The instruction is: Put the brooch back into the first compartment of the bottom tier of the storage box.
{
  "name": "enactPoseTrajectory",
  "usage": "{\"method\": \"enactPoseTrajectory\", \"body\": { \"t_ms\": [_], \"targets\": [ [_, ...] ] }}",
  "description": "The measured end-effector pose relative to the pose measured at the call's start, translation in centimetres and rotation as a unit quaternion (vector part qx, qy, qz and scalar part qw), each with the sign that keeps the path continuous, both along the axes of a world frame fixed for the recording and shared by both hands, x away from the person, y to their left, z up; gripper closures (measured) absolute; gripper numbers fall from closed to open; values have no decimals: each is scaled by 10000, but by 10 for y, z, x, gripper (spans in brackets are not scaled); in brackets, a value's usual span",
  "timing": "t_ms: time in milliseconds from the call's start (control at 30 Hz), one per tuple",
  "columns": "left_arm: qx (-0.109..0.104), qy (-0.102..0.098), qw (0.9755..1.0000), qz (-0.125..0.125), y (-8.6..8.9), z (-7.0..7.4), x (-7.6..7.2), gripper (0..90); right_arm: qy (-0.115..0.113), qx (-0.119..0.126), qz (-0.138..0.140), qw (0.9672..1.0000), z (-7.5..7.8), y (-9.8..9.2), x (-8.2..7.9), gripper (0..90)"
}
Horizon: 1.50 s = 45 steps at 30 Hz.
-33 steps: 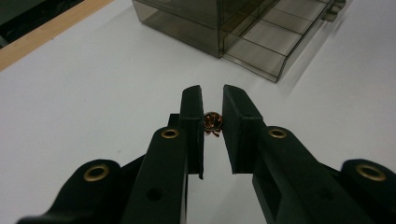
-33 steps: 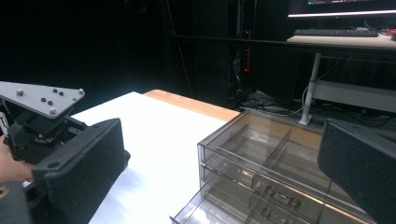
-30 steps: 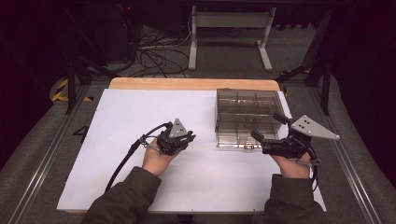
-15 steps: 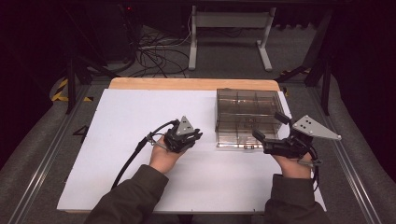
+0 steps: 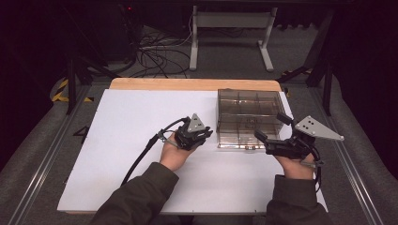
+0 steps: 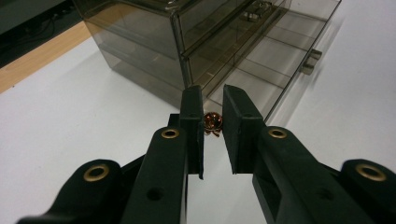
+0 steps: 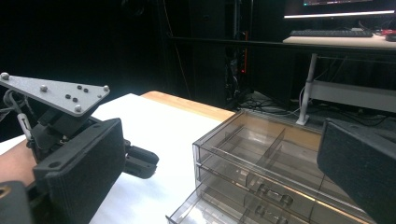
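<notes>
I'm working in a lab-like recording room: dark surroundings, a tangle of black cables [image 5: 157,56] on grey carpet, a white metal desk frame [image 5: 230,28], and my wooden table topped with a white sheet [image 5: 126,122].

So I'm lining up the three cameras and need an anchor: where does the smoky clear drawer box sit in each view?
High view: the drawer box stands at the table's right, between the two grippers and beyond them.
Left gripper view: it spans the top, past the jaws, with the bottom drawer pulled out.
Right gripper view: lower right, between the wide-open jaws.
Shared landmark: the wooden table edge behind the box.
</notes>
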<state>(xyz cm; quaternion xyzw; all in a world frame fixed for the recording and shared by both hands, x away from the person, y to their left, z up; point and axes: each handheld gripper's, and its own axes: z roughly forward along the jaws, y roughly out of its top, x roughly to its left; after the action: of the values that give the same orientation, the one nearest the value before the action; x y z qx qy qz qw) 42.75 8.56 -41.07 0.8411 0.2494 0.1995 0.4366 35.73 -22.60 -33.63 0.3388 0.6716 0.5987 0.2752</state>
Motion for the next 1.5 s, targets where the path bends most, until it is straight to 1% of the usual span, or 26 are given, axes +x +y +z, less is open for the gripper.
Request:
{"method": "enactPoseTrajectory", "body": {
  "t_ms": [100, 167, 267, 433, 467, 533, 567, 767, 933, 967, 1067, 1300, 1367, 1500],
  "targets": [
    [-63, -22, 10000, -14, -5, 0, 2, 790, 7, 10, 4, 10000, 0, 0, 0, 17],
    [-113, -95, 9999, -41, -8, -1, 2, 791, 4, -6, 2, 10000, 0, -1, 0, 17],
    [-159, -152, 9997, -89, -14, -2, 3, 790, 15, -5, 0, 10000, -1, -1, 1, 17],
    [-225, -166, 9995, -132, -21, -2, 6, 790, 12, 4, 8, 10000, -1, -1, 1, 17],
    [-288, -148, 9994, -141, -23, -3, 7, 791, 10, 8, 7, 10000, -1, -1, 1, 17],
    [-324, -145, 9992, -157, -25, -3, 8, 790, 8, 6, 6, 10000, -1, -1, 1, 17],
    [-404, -124, 9989, -181, -27, -3, 8, 790, 10, 0, 7, 10000, -1, -1, 1, 17],
    [-491, -56, 9986, -199, -32, -7, 11, 790, 6, -2, -23, 10000, -1, -2, 1, 17],
    [-669, 61, 9976, -179, -34, -10, 15, 790, 12, -2, -19, 10000, -1, -2, 1, 17],
    [-669, 61, 9976, -179, -34, -10, 15, 789, 5, -7, -23, 10000, -1, -2, 1, 17],
    [-732, 146, 9970, -211, -35, -13, 17, 789, 7, -24, -33, 10000, -1, -2, 1, 17],
    [-760, 193, 9967, -197, -41, -19, 18, 789, 2, -25, -50, 10000, -1, -2, 0, 17],
    [-785, 260, 9963, -215, -43, -21, 19, 789, -1, -42, -58, 10000, -1, -2, 1, 17],
    [-780, 313, 9962, -236, -46, -25, 20, 788, 14, -47, -54, 10000, -1, -2, 1, 17]
  ]
}}
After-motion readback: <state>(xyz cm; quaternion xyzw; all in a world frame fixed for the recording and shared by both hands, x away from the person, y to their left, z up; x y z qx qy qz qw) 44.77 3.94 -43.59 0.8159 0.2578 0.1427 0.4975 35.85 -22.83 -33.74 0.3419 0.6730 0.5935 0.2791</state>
